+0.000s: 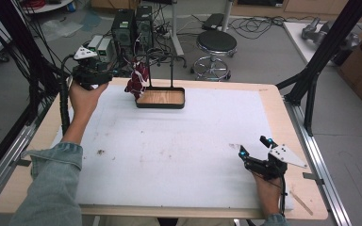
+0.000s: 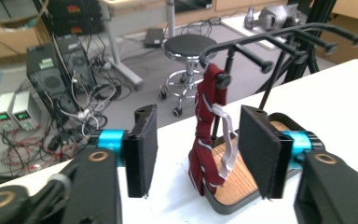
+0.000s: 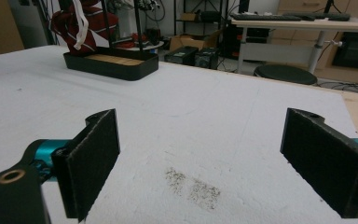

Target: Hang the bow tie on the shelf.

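Here one tie (image 2: 204, 140); one rack (image 2: 261, 46)

Tie (image 2: 204, 140): dark red woven cloth with pale stripes, soft, matt; a white fabric band (image 2: 228, 140) lies against it.
Rack (image 2: 279, 39): thin black rods, metal by the look, satin finish.
Rack base (image 1: 161, 98): matt black rim around a light wood floor with visible grain.
Table cover (image 1: 179, 146): white, matt, slightly rough, speckled with brown stains.
Table edge (image 1: 275, 113): pale wood, smooth.
Gripper pads (image 3: 95, 154): black, coarse, foam-like.
Gripper collars (image 2: 109, 138): glossy blue metal.
Sleeve (image 1: 52, 183): faded blue denim.
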### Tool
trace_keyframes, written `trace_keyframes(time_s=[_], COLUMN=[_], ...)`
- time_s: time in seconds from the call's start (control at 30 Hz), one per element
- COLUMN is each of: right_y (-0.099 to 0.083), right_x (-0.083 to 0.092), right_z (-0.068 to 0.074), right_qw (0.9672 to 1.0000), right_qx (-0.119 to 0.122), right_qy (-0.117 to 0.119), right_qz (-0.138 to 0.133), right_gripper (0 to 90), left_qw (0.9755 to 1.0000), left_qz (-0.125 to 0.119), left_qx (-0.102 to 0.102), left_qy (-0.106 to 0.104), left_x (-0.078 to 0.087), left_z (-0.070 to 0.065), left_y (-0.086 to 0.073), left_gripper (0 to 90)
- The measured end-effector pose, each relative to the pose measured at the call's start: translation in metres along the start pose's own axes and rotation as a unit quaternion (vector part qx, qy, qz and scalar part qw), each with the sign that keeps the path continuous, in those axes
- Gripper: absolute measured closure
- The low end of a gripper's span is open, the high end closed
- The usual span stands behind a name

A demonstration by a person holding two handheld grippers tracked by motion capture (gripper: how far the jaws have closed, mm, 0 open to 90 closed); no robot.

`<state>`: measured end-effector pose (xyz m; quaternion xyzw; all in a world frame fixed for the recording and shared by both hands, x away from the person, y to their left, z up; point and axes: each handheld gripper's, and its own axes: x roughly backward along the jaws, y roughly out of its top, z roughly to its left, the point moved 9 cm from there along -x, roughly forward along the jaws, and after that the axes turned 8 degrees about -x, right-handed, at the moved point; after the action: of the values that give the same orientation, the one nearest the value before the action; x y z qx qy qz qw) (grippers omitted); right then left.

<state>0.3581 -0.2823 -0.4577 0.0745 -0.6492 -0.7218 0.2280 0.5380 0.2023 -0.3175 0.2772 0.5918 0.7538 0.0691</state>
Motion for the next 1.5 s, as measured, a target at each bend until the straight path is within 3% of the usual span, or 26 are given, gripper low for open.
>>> trace_keyframes(time_s=[0.23,0.53,1.0,1.5], right_y=[0.000,0.000,0.000,0.000], right_x=[0.000,0.000,0.000,0.000], right_z=[0.000,-0.001,-0.001,-0.001], right_qw=[1.0000,1.0000,1.0000,1.0000], right_qx=[-0.002,-0.001,-0.001,-0.001], right_qy=[-0.001,-0.002,-0.004,-0.006], right_qz=[0.000,0.000,0.001,0.001], right_gripper=[10.8,10.8,10.8,10.8], left_qw=[0.9994,0.9978,0.9979,0.9985], left_qz=[-0.028,-0.057,-0.058,-0.054], left_qx=[-0.011,-0.013,-0.012,0.009], left_qy=[-0.019,-0.032,-0.024,-0.008], left_x=[0.028,0.060,0.102,0.137], left_z=[-0.015,-0.035,-0.058,-0.061], left_y=[0.005,-0.002,-0.043,-0.087], left_gripper=[39.6,30.8,22.4,19.5])
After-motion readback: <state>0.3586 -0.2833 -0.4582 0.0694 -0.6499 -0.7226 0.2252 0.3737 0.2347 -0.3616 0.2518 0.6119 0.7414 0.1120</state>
